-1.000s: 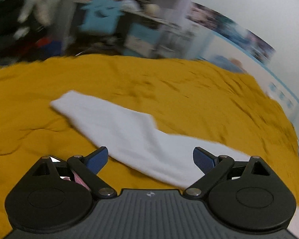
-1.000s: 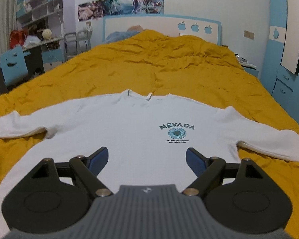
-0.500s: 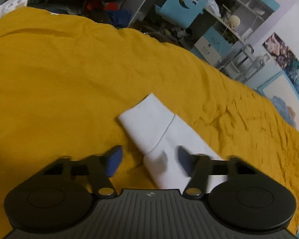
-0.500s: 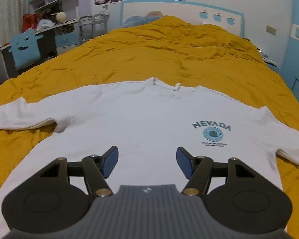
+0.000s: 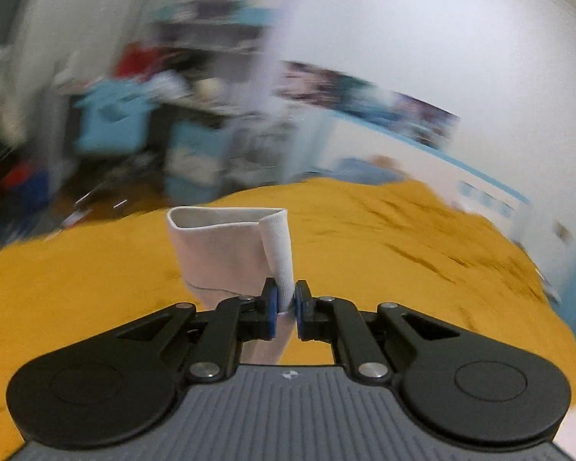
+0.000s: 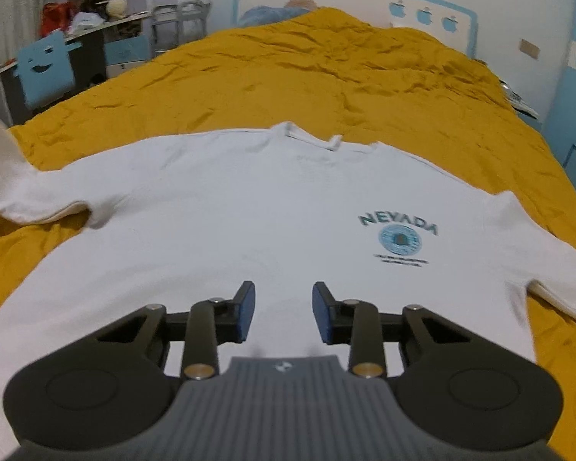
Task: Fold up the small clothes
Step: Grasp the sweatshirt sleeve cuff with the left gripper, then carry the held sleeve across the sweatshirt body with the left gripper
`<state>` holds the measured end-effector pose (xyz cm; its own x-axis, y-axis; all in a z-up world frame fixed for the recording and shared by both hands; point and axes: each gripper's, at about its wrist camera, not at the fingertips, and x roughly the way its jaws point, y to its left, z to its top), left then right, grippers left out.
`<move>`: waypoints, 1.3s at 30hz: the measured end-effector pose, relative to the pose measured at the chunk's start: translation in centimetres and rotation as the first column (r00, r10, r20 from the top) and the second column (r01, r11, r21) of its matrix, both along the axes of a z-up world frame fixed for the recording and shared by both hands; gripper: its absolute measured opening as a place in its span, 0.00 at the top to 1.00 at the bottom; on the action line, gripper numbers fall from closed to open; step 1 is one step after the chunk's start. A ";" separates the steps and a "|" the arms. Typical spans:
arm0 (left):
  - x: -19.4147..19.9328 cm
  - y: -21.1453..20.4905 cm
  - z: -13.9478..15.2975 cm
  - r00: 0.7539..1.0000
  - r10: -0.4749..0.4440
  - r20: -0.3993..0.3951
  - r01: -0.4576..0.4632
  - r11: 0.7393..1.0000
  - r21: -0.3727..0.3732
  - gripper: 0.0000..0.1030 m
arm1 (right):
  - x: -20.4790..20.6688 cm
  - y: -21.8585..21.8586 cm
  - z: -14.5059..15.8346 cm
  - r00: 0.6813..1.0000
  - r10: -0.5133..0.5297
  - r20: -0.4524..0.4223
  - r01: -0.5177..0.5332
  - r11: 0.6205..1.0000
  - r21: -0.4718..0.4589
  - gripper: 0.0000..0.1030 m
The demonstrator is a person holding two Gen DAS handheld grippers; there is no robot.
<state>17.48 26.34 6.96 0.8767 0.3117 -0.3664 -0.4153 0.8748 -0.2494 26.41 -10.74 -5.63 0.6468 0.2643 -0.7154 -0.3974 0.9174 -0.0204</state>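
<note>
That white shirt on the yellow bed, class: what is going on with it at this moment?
A person is folding a white long-sleeved sweatshirt spread front up on a yellow bedspread. The left gripper is shut on the sleeve cuff and holds it up off the bed. The right gripper hovers over the lower front of the sweatshirt; its jaws have just been closing, but there is a gap between them and no cloth in it. The other sleeve lies flat.
</note>
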 end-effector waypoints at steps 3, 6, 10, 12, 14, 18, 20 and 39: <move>2.3 -6.1 0.8 0.989 -0.144 -0.018 0.145 0.986 0.078 0.91 | 0.3 -1.8 0.4 1.000 -0.029 0.006 0.029 0.999 0.033 0.72; 4.6 -13.3 -0.5 0.947 -0.306 -0.094 0.317 0.938 0.142 0.91 | 0.4 -3.7 1.0 0.997 -0.071 0.025 0.070 0.995 0.069 0.74; 6.3 -19.7 -6.1 0.873 -0.428 -0.233 0.465 0.876 0.131 0.91 | 0.2 -6.1 0.7 0.992 -0.129 0.016 0.127 0.988 0.087 0.78; 7.1 -22.2 -9.2 0.826 -0.469 -0.313 0.517 0.851 0.089 0.91 | 0.3 -7.2 0.1 0.988 -0.155 -0.016 0.156 0.983 0.098 0.81; 7.8 -23.5 -12.3 0.769 -0.506 -0.391 0.557 0.830 0.019 0.91 | 0.1 -8.0 -0.5 0.985 -0.167 -0.037 0.171 0.979 0.112 0.81; 8.2 -23.3 -15.7 0.680 -0.591 -0.434 0.560 0.801 -0.214 0.76 | -0.2 -9.1 -1.6 0.981 -0.179 -0.077 0.188 0.973 0.132 0.81; 8.0 -22.4 -15.3 0.664 -0.640 -0.386 0.577 0.768 -0.278 0.72 | -0.3 -9.3 -1.9 0.979 -0.176 -0.105 0.191 0.968 0.162 0.79; 3.4 -5.4 -11.6 0.789 -0.398 -0.468 0.354 0.917 -0.183 0.62 | 9.8 -1.9 -8.3 0.881 -0.105 -0.462 0.304 0.873 0.381 0.82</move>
<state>20.88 20.89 -4.66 0.6177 -0.0555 -0.7845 -0.1428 0.9730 -0.1813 36.18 -12.63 -13.92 0.3897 0.5039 -0.7709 -0.0786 0.8522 0.5173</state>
